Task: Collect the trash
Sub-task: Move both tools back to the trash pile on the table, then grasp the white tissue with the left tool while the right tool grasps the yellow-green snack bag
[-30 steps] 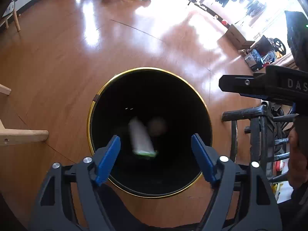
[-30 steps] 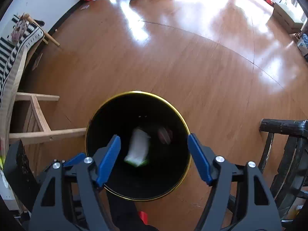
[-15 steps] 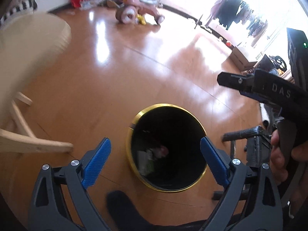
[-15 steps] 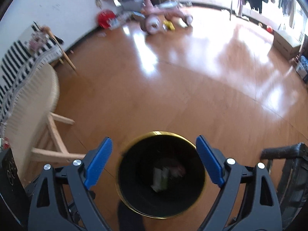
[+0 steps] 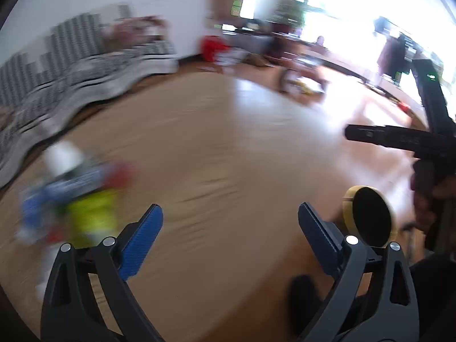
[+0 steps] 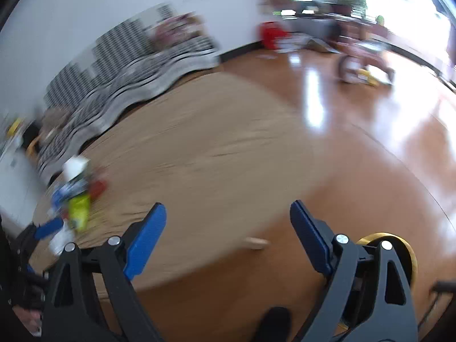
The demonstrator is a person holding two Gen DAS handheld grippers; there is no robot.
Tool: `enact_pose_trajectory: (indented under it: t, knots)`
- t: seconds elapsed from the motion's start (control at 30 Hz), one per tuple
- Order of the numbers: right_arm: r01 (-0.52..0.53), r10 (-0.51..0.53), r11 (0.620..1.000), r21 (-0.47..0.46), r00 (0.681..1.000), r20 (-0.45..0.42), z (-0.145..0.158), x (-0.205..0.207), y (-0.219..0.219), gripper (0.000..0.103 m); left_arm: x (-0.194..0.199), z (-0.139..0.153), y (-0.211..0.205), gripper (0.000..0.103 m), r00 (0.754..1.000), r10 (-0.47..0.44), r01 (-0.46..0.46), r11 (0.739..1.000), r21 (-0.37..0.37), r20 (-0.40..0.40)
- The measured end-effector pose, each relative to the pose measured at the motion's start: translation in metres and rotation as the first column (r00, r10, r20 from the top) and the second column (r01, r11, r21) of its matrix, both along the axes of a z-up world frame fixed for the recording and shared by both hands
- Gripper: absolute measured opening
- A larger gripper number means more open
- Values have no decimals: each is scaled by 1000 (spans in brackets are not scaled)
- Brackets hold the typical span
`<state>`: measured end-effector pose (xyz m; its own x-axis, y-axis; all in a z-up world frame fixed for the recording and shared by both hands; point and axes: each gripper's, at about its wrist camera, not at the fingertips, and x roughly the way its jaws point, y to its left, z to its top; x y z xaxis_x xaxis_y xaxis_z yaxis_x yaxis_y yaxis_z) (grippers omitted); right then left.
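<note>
A blurred pile of trash, with yellow-green, blue, red and white wrappers, lies at the left of a round wooden table; it also shows in the right wrist view. The black bin with a gold rim stands on the floor at the right, and its rim shows behind the right gripper's finger. My left gripper is open and empty above the table. My right gripper is open and empty above the table's edge.
A black-and-white striped sofa runs along the wall behind the table. A pink ride-on toy and a red item stand on the shiny wooden floor at the back. A dark chair is at the lower right.
Both grippers have swung up and left from above the bin, where a white and green piece fell in, toward the table. The bin now sits at the lower right. Both stay open.
</note>
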<state>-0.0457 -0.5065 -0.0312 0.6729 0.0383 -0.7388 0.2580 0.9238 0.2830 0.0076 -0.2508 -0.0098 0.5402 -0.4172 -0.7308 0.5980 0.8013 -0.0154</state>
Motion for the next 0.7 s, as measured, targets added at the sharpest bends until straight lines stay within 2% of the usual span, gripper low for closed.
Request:
enact_pose_trajectory:
  t: [0.13,0.23,0.33,0.43,0.53,0.7]
  knots:
    - [-163,163,986,20,987,-5,-1,49,99,86,14,-4,99,93,986,165,-166,986,21,13]
    - [-275,277,959,68,960,-31,-12,76,177,86,20,-12,156,93,972,232,-232,973,3,-26]
    - [-341,344,938,60,938,-49,-17,99,229,86,30,-23,192,93,968,248,-248,969,18,-28]
    - [-368,372,928,61,925,-77,-28,117,265,86,29,-35,203,93,976,215,-214,976,28,-26]
    - [-343,350,936,76,931,-106,-40,130,283,86,33,-55,203,93,981,191,-189,980,55,-27]
    - [-290,301,953,91,944,-137,-60,156,286,86,43,-75,199,93,986,165,-162,983,83,-21]
